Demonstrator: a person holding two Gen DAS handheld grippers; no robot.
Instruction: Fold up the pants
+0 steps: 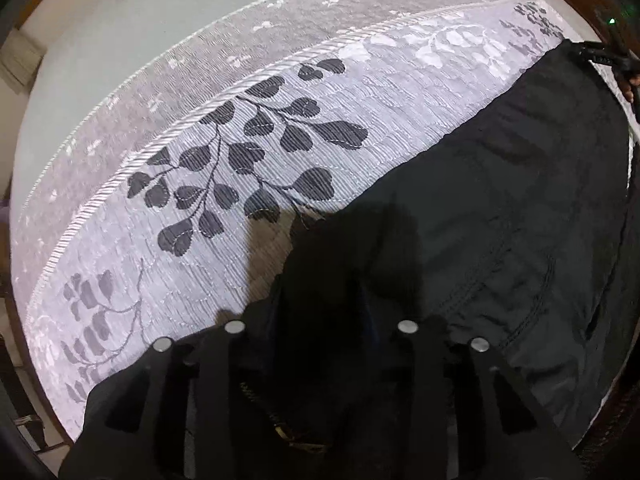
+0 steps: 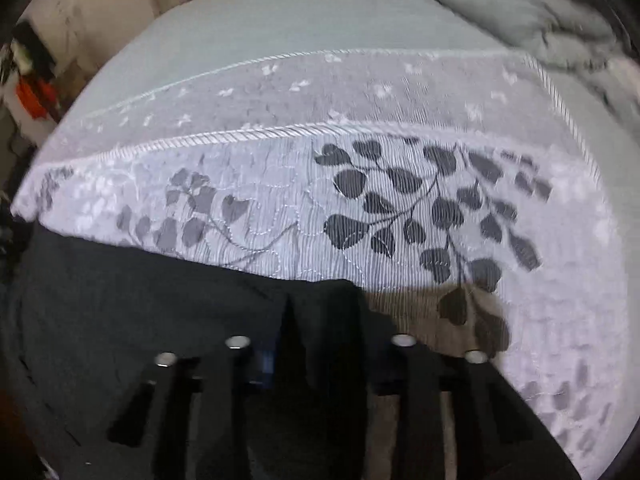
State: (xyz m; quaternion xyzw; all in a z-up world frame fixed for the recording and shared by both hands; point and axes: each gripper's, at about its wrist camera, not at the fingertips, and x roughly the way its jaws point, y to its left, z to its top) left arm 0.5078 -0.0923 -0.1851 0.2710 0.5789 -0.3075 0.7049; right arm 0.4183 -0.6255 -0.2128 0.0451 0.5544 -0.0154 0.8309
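My left gripper [image 1: 332, 280] points steeply down and is clenched on a raised pinch of the black pants [image 1: 500, 208], the dark cloth bunched up between my fingers. A brass zipper [image 1: 280, 428] shows just under the gripper at about 6 o'clock, so I seem to have the waist end here. From that pinch the pants spread away toward 2 o'clock, lying flat with a stitched seam running across them. At the far end, near 2 o'clock at the frame's edge, the other gripper [image 1: 604, 56] touches the cloth.

My right gripper [image 2: 324, 308] is likewise closed on a peaked fold of the same pants [image 2: 140, 300], the fabric standing up between the fingers. From there the pants stretch off toward 9 o'clock, dark and a little blurred.

Both pinches sit on a bed, over a pale quilted bedspread [image 2: 280, 208] printed with dark leafy sprigs [image 1: 248, 152]. Its corded edge [image 1: 200, 116] curves past at 11 o'clock in the left view and at 12 o'clock in the right. A crumpled grey blanket [image 2: 520, 12] lies at 1 o'clock in the right view.
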